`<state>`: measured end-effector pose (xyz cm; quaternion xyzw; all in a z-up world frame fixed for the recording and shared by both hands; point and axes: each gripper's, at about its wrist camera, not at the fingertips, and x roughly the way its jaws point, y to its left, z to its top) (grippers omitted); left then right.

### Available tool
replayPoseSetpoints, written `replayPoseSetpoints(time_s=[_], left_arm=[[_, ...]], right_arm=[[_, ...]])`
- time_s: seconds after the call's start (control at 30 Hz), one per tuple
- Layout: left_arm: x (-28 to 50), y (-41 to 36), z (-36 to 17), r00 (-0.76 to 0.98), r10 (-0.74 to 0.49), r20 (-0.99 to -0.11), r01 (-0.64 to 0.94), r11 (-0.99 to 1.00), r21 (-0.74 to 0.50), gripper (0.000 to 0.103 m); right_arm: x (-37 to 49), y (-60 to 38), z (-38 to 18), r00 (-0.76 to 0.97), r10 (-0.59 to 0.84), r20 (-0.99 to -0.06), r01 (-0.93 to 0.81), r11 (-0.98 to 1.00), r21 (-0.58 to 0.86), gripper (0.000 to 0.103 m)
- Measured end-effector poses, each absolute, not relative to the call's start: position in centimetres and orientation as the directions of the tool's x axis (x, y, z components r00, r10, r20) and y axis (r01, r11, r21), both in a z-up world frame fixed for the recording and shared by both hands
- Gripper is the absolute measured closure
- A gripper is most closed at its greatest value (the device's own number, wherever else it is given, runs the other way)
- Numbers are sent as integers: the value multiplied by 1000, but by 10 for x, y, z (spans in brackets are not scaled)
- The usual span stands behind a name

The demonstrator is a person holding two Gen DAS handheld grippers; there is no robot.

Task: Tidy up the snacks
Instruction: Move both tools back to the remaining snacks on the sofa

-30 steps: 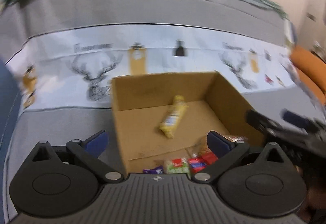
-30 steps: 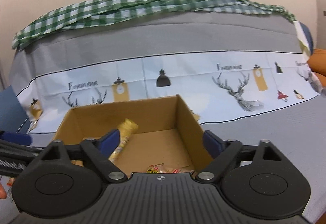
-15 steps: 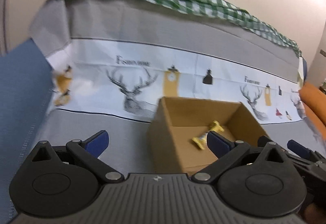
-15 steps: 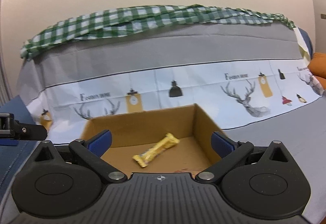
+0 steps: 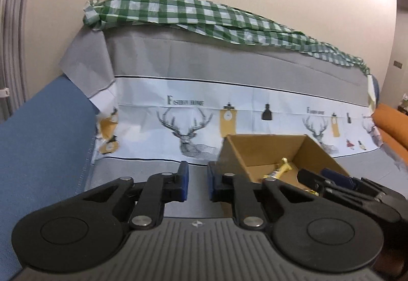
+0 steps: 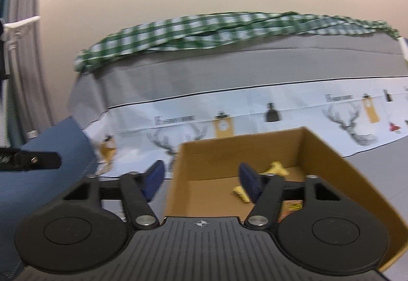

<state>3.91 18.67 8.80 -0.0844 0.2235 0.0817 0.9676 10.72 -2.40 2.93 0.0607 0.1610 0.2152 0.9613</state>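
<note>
We hold the left gripper (image 5: pixel 196 185) over the grey seat of the sofa (image 5: pixel 142 168), its blue pads drawn nearly together with nothing between them. The cardboard box (image 5: pixel 257 147) stands on that seat just to the gripper's right and slightly ahead, near the seat's back edge under the deer-print cover (image 5: pixel 188 127). Inside it lies the yellow snack bar (image 5: pixel 279 170) — on the box floor, toward the far right corner, well right of the shut pads. Its long axis runs on a diagonal, one crimped end aimed at the far right corner, the other toward the near left wall.

Our right gripper (image 6: pixel 201 177) straddles the box's left wall: the jaws are closing, one pad outside the box and one inside, and no pad presses on a snack. From the right wrist view the bar shows just right of the inner pad and partly behind it. A second wrapper (image 6: pixel 292 205), red and yellow, peeks out on the box floor behind the right finger — too hidden to name. A green checked cloth (image 5: pixel 204 13) lies along the top of the sofa back.
</note>
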Motion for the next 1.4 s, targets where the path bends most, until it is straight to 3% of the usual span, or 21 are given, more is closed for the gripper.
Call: replayPoseSetpoints(time_s=[0.17,0.27,0.37,0.47,0.53,0.67,0.77,0.87,1.03,1.17,1.23,1.33,1.4], left_arm=[[45,209,86,886,168,-432,-232,967,-101,86],[39,228,62,869,223,-443,-301,947,-115,76],[38,254,52,843,279,-460,-398,899,-183,74],[41,270,49,822,323,-470,-455,868,-199,51],[47,275,44,797,359,-486,-489,855,-171,50],[57,276,37,796,373,-477,-491,859,-148,35],[64,273,33,795,381,-473,-480,871,-106,32],[67,276,29,784,384,-487,-491,864,-110,14],[66,290,23,761,379,-527,-513,848,-131,15],[66,293,22,753,363,-548,-500,858,-119,38],[66,292,22,756,356,-549,-491,864,-115,38],[67,293,20,752,345,-562,-491,861,-129,34],[68,294,19,737,357,-574,-511,850,-127,13]], right_arm=[[98,0,31,804,530,-268,-488,847,211,52],[95,15,30,757,593,-276,-548,805,226,51],[93,34,25,695,645,-319,-608,763,217,50],[91,56,16,643,677,-358,-655,728,201,50],[89,69,10,618,689,-378,-676,711,190,50],[89,100,-6,579,685,-441,-704,694,153,50],[93,120,-17,552,676,-488,-715,685,140,50],[98,138,-27,529,665,-527,-717,682,141,50],[109,163,-44,515,637,-574,-698,700,151,50],[121,180,-60,524,607,-597,-671,726,150,42],[126,186,-66,533,590,-606,-651,744,151,37],[134,192,-76,547,561,-621,-623,769,146,24],[137,197,-81,552,552,-625,-622,772,133,23]])
